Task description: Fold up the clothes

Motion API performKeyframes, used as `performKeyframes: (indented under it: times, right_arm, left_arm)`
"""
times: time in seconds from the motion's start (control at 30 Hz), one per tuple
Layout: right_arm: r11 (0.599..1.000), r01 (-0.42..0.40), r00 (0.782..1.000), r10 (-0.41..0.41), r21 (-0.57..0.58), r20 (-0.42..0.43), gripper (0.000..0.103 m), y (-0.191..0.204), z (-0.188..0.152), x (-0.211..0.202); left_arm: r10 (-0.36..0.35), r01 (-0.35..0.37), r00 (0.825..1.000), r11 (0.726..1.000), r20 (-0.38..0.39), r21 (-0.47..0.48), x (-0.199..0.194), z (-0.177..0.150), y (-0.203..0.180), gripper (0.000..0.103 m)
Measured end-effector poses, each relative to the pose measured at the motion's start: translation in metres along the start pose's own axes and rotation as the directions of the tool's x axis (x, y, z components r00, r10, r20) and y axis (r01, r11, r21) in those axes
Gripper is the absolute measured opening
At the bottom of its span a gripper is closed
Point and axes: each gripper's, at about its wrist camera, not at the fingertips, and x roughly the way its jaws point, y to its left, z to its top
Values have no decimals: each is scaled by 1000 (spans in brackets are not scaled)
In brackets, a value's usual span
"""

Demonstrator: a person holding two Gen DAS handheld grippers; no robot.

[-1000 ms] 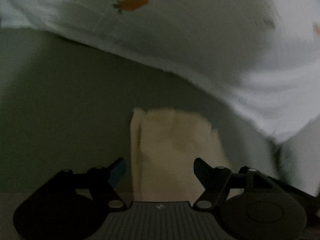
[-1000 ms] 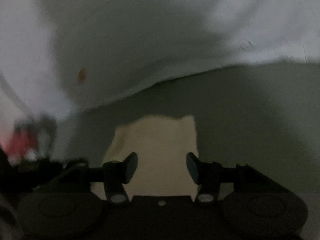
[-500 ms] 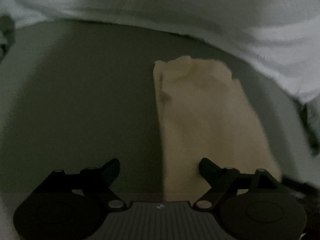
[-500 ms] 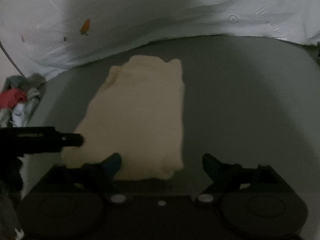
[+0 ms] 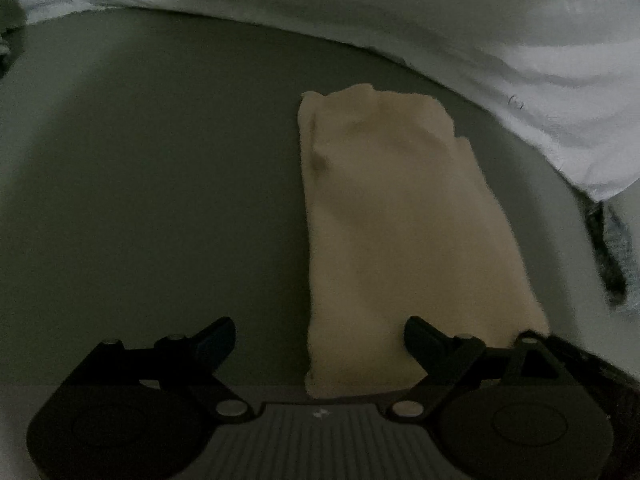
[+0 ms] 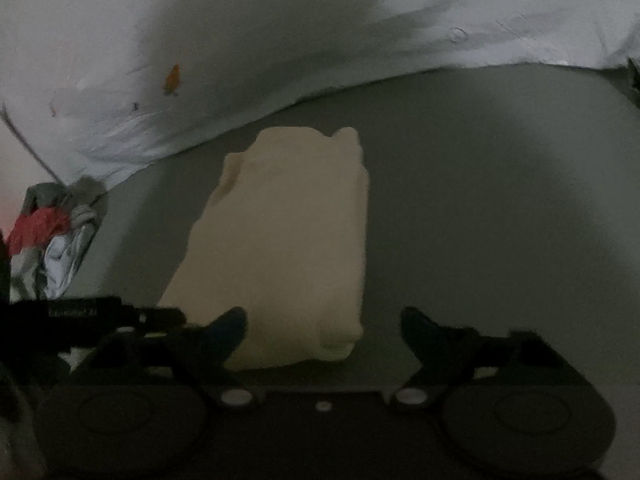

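A cream folded cloth lies flat on the grey-green surface, and the right wrist view shows it too. My left gripper hovers over its near end with the jaws opening. The cloth's left edge runs between the fingers, and the right fingertip sits over the fabric without pressing it. My right gripper is over the cloth's near right corner. Its jaws are closing, wide apart and clear of the fabric. The left gripper's black body shows at the left of the right wrist view.
A white sheet with a small carrot print is bunched along the far side. A heap of red and grey clothes lies at the left. A dark grey garment lies at the right edge.
Both grippers have let the cloth go and spread their fingers. They pulled back, so the whole cloth now shows lying flat. The right fingers have since narrowed a little.
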Motion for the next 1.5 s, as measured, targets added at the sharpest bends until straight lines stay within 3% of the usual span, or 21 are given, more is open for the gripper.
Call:
performKeyframes:
  times: [0.13,0.2,0.27,0.3,0.37,0.43,0.53,0.67,0.83,1.07,1.13,1.2,1.27,1.3,1.4,1.5]
  right_arm:
    - [998,62,997,-63,-5,-55,77,-6,-3,12]
    - [995,77,996,-79,-56,-37,76,2,0,8]
    - [988,92,996,-91,-125,19,52,15,3,-2]
    - [981,102,994,-93,-162,61,46,22,5,-8]
    - [965,118,988,-89,-233,129,24,35,9,-12]
    - [944,115,986,-72,-308,148,22,46,17,-5]
    - [939,84,990,-40,-332,139,22,52,30,16]
    - [966,50,997,-35,-255,63,22,39,33,55]
    - [975,33,997,-18,-218,71,29,29,31,55]
    - [989,8,999,-2,-146,44,37,26,37,57]
    - [993,0,1000,4,-120,28,41,23,40,55]
    - [996,-2,1000,4,-92,15,48,20,44,51]
    - [998,-8,1000,8,-68,4,62,17,45,47]
    - [998,-11,1000,10,-57,-3,65,14,44,45]
    - [1000,-17,999,18,9,-50,70,1,38,39]
    - [979,-66,993,83,195,-84,71,-23,26,30]
  left_arm:
    - [27,-27,1000,1000,-9,4,7,-1,0,100]
    - [42,-42,999,999,7,-23,1,4,0,96]
    - [39,-39,996,999,80,-3,-15,10,-5,92]
    - [21,-22,992,1000,125,15,-24,14,-9,90]
    - [-35,24,978,998,204,55,-37,25,-18,80]
    - [-59,34,969,994,239,107,-35,39,-32,75]
    - [-31,-7,971,988,236,156,-6,57,-45,71]
    - [31,-40,984,998,173,47,43,77,-29,68]
    - [132,-129,968,991,213,-26,62,110,-1,67]
    - [136,-126,972,990,191,-65,72,131,25,66]
    - [92,-75,982,991,167,-109,67,127,34,67]
    - [4,19,990,987,142,-162,61,118,45,68]
    - [-81,104,989,974,122,-203,53,105,53,75]
    - [-128,150,986,964,110,-220,48,96,57,82]
    - [-265,272,962,928,61,-255,33,64,65,85]
    - [-319,308,948,913,2,-266,20,34,68,89]
